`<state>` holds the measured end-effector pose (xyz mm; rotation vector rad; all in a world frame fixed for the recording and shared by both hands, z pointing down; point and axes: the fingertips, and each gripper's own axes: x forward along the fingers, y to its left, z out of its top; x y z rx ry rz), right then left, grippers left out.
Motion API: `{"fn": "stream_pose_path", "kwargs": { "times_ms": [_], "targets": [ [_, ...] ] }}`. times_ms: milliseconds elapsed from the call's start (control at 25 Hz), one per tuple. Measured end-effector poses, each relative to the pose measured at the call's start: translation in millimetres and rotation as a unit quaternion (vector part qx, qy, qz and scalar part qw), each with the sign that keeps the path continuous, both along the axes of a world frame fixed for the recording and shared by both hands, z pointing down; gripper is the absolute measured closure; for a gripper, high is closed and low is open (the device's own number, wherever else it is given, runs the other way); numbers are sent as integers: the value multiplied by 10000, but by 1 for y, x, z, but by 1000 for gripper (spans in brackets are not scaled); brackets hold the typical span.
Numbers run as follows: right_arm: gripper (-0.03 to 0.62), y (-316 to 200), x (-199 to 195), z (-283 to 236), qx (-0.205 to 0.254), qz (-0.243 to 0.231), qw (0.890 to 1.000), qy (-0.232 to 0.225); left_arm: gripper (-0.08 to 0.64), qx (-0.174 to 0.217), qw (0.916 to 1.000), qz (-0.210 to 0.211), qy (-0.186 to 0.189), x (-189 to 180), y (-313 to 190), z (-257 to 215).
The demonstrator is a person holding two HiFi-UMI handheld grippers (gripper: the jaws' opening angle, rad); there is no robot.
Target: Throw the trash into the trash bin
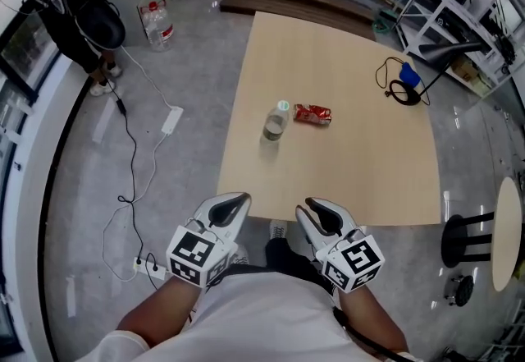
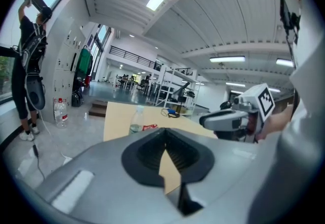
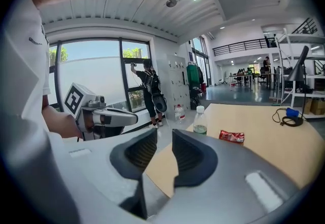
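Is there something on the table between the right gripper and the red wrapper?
Nothing visible. Only bare table lies between the right gripper and the wrapper; the bottle stands just left of that line. No bin shows in any view.

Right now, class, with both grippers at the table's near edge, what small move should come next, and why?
Probably reach the right gripper forward toward the crumpled red wrapper on the light wooden table. Its jaws stand apart and empty, and the wrapper lies ahead on its side, right of the clear plastic bottle.
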<state>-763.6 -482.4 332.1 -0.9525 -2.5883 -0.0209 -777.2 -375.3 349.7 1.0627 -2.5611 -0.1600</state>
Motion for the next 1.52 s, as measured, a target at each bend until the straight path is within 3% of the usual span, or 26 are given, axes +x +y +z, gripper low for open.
{"fn": "stream_pose_path", "kwargs": {
  "times_ms": [200, 560, 760, 880, 1280, 1520],
  "targets": [
    [492, 6, -33, 5, 196, -191, 9996, -109, 551, -77, 9998, -202, 27, -16, 7, 4],
    [492, 23, -96, 31, 253, -513, 9983, 126, 551, -338, 9983, -473, 62, -54, 9, 17],
    [492, 18, -132, 37, 270, -449, 9983, 241, 552, -626, 9969, -456, -112, -78, 6, 15],
    [492, 12, -149, 43, 351, -324, 9985, 273, 551, -585, 9973, -446, -38, -89, 3, 19],
    [385, 15, -202, 51, 84, -107, 9998, 154, 551, -580, 9965, -530, 279, -117, -1, 27],
    [368, 25, -222, 54, -18, -193, 9998, 45, 551, -628, 9954, -542, 481, -117, -1, 37]
  ]
}}
